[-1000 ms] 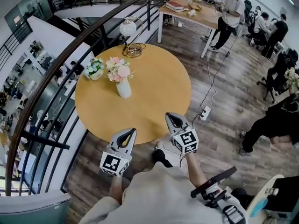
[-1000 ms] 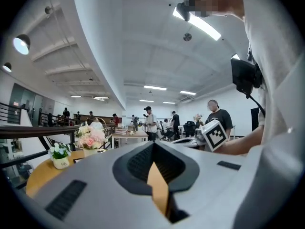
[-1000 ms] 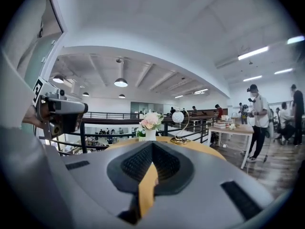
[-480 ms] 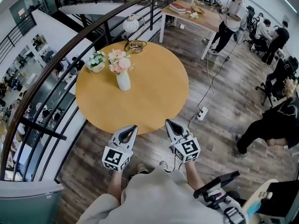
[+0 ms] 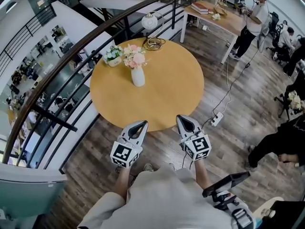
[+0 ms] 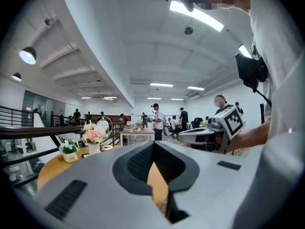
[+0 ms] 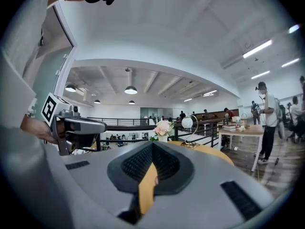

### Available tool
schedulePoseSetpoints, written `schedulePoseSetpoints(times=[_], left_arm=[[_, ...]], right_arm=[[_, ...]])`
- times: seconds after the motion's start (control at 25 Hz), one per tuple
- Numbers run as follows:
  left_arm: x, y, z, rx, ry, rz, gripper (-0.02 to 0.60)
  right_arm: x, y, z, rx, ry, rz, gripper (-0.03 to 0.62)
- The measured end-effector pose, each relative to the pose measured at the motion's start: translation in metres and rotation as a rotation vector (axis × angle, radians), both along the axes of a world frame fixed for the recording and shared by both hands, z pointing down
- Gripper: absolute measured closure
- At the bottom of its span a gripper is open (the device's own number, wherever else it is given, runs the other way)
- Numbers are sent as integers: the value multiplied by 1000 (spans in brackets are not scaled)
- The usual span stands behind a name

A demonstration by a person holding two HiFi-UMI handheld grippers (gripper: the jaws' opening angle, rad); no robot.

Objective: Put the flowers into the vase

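Observation:
A white vase stands on the far left of the round wooden table with pink flowers in it. The same bouquet shows far off in the left gripper view, and the flowers also show in the right gripper view. My left gripper and right gripper hover side by side over the table's near edge, well short of the vase. Both point level at the table, jaws shut and empty.
A small pot of white flowers sits left of the vase. A round lamp on a ring stand is at the table's far edge. A curved black railing runs behind the table. A power strip lies on the floor, and people stand by a desk.
The head view has swung, so the table now sits further right in the picture. Both grippers stayed shut near the table's front edge, shifting only a little.

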State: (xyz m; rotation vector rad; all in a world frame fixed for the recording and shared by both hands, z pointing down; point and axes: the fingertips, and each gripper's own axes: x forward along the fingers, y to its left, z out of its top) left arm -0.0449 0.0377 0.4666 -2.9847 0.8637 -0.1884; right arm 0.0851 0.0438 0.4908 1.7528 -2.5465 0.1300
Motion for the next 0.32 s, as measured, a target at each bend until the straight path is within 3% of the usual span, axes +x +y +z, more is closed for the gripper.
schedulePoseSetpoints(times=[0.32], left_arm=[[-2,1,-7,-9,12,-28,575]], right_arm=[[-3,-6,-13,22,0,-28,586]])
